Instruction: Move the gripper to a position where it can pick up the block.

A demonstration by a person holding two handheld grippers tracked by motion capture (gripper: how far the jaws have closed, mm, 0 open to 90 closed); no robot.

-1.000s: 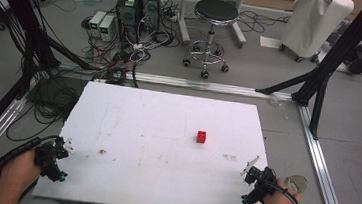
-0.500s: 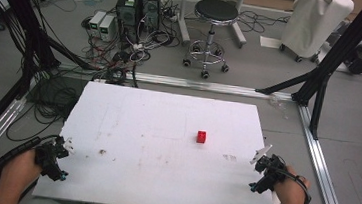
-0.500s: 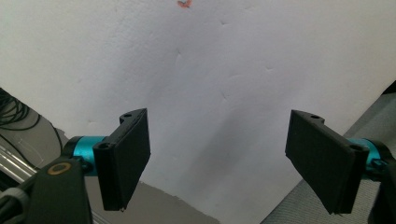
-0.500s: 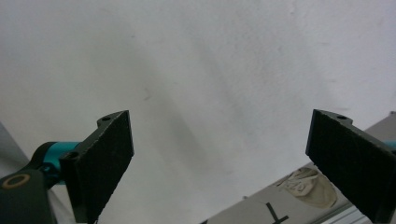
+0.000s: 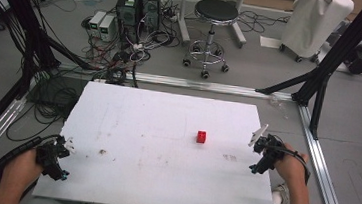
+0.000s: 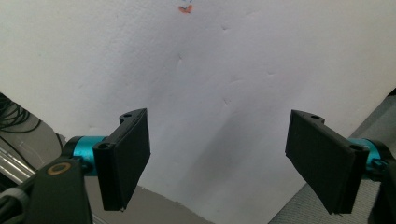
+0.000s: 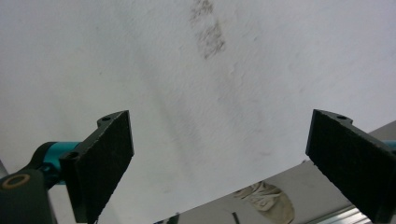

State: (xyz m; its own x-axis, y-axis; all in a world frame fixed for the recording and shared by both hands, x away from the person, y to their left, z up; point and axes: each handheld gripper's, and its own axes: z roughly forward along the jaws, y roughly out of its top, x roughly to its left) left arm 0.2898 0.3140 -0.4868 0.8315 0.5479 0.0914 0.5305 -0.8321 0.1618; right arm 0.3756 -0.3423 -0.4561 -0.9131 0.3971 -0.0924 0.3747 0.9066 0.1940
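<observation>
One board (image 5: 166, 130), white, flat, rectangular, matte and foam-like, dented with shallow creases and smudged grey and brown in places; it serves as the work surface, bare but for a single item, presumably so that item is easy to reach from either side.

Two grippers, hand-held, black with teal barrels. Left gripper (image 5: 58, 155) sits at the board's near left corner, well apart from the block; its jaws stand spread wide with nothing between them, likely parked in wait. Right gripper (image 5: 264, 153) hangs over the board's right edge, the nearer of the two to the block, jaws likewise spread and empty, tipped toward the board; by my judgement it is placed to make the reach. Jaw pads flat, rectangular, finely textured like rubber.

One block (image 5: 201, 136), red, small, cube-like, hard plastic by its look, with what may be studs on top; it lies on the board right of centre, untouched, between the two grippers.
</observation>
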